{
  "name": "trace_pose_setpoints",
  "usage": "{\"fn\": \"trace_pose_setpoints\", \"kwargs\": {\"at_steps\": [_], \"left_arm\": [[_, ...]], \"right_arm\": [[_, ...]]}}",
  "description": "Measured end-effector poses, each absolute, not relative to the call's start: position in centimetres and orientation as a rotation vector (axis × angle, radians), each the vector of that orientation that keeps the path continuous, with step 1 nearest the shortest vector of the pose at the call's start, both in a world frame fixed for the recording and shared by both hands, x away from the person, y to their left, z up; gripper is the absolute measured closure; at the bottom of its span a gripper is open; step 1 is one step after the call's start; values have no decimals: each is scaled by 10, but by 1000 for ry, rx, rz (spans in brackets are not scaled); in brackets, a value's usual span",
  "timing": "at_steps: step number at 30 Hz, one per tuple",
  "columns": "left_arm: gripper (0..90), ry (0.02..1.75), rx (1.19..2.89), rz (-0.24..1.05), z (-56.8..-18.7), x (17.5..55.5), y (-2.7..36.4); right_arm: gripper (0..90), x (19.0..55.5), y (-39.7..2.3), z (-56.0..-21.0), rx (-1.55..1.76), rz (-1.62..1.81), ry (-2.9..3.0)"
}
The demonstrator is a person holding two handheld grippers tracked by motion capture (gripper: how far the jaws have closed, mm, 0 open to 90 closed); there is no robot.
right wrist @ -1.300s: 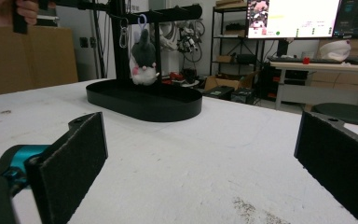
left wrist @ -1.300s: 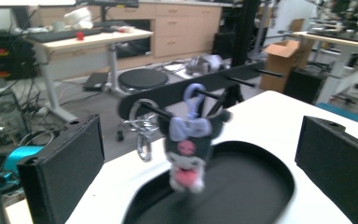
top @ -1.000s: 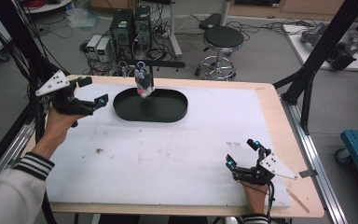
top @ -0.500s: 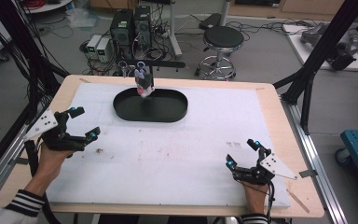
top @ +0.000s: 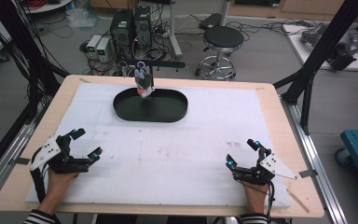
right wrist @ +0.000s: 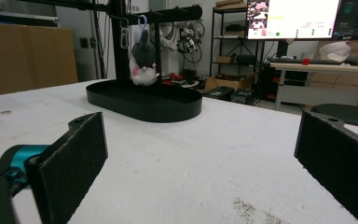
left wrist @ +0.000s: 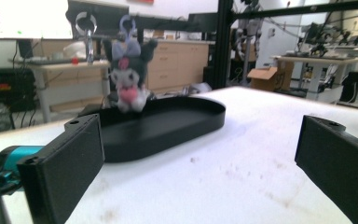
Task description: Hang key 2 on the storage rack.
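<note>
This place is a robotics lab or a test workshop. Behind the table [top: 270,100] computer cases [top: 131,25] stand on the floor with many loose cables [top: 256,25], and a round stool [top: 223,39] is near them. A black metal frame [top: 326,44] stands at the right, and a monitor [right wrist: 292,18] and work desks [left wrist: 303,63] are far behind.

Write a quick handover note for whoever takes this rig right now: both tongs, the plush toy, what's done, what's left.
Left tongs: open, holding nothing, resting at the near left of the table.
Right tongs: open, holding nothing, at the near right.
Plush toy: hangs from the bar of the stand over the black tray at the far side.
Done: the toy appears hung.
Left: probably nothing but a check that it hangs securely.
</note>
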State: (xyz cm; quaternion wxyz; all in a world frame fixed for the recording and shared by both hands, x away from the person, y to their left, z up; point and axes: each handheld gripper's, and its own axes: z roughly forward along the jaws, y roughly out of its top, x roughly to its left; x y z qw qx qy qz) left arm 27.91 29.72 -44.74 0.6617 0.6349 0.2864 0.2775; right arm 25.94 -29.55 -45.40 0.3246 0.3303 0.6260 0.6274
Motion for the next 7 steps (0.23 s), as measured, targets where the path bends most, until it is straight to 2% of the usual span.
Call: {"fn": "trace_pose_setpoints", "kwargs": {"at_steps": [7], "left_arm": [[17,639,1434,666,-454,275,297]], "right_arm": [[18,259,-295,-454,869,1646,1645]]}}
